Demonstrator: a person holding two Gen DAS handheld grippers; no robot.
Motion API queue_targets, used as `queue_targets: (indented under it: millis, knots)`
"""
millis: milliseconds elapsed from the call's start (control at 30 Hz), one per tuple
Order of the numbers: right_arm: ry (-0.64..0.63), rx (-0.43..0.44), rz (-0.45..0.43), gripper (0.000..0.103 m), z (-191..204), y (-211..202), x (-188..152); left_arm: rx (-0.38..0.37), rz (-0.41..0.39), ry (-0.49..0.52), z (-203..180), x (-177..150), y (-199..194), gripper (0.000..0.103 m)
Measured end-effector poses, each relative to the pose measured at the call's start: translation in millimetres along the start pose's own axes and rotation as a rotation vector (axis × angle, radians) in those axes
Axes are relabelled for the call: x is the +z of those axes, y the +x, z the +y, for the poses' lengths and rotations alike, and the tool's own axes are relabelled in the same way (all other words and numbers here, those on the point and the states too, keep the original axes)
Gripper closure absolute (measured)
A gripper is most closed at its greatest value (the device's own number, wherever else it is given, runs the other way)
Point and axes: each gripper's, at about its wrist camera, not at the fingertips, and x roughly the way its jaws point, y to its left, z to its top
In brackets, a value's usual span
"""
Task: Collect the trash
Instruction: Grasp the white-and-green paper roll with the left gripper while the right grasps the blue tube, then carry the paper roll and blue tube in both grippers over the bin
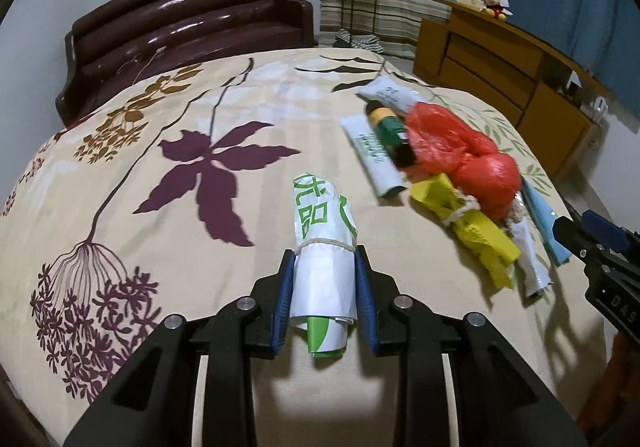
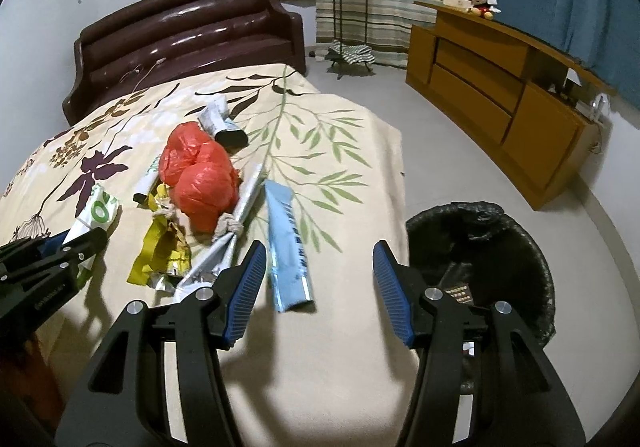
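Left hand-held gripper (image 1: 324, 283) grasping a rolled white-and-green bag (image 1: 324, 247); right hand-held gripper (image 2: 320, 279) spread wide with nothing between its fingers.

The rolled bag, tied with a string, sits clenched between the left blue pads (image 1: 365, 303), above the bed (image 1: 160, 247). Beyond and to its right, on the bed, lies the trash pile: red plastic bag (image 2: 200, 175), yellow wrapper (image 2: 160, 247), silver wrapper (image 2: 240, 215), light-blue wrapper (image 2: 288, 243). The black-lined trash bin (image 2: 532, 247) stands on the floor beside the bed's right edge.

Green characters "优品" on rolled white bag (image 1: 324, 247), "DAS" on black claw body (image 1: 618, 305)
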Motion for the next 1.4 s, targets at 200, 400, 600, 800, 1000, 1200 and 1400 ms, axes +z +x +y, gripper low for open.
queue_targets:
  millis: [200, 400, 600, 800, 1000, 1200, 1400]
  knots:
    - [-0.028, 0.0, 0.028, 0.058, 9.7, 9.8, 4.7, -0.005, 0.002, -0.022, 12.2, 1.2, 0.0, 0.074]
    - [-0.042, -0.006, 0.063, 0.078, 13.2, 17.7, 4.6, -0.012, 0.001, -0.027, 17.3, 1.6, 0.8, 0.074]
    - [-0.047, 0.002, 0.068, 0.094, 13.5, 17.4, 3.6, -0.015, 0.002, -0.03, 19.3, 2.4, 0.7, 0.074]
    - [-0.03, 0.007, 0.055, 0.096, 9.8, 12.1, 1.6, -0.017, -0.009, -0.034, 18.6, 1.4, -6.3, 0.074]
    - [-0.01, 0.011, 0.034, 0.096, 1.2, 2.3, 0.2, -0.04, -0.039, -0.023, 3.8, 2.6, -18.6, 0.074]
    - [0.019, -0.003, 0.001, 0.096, -15.1, -11.6, 0.7, -0.087, -0.071, 0.009, -24.0, 6.3, -29.1, 0.075]
    - [0.058, -0.047, -0.032, 0.096, -44.5, -27.0, -0.7, -0.149, -0.104, 0.059, -62.4, 13.4, -36.1, 0.075]
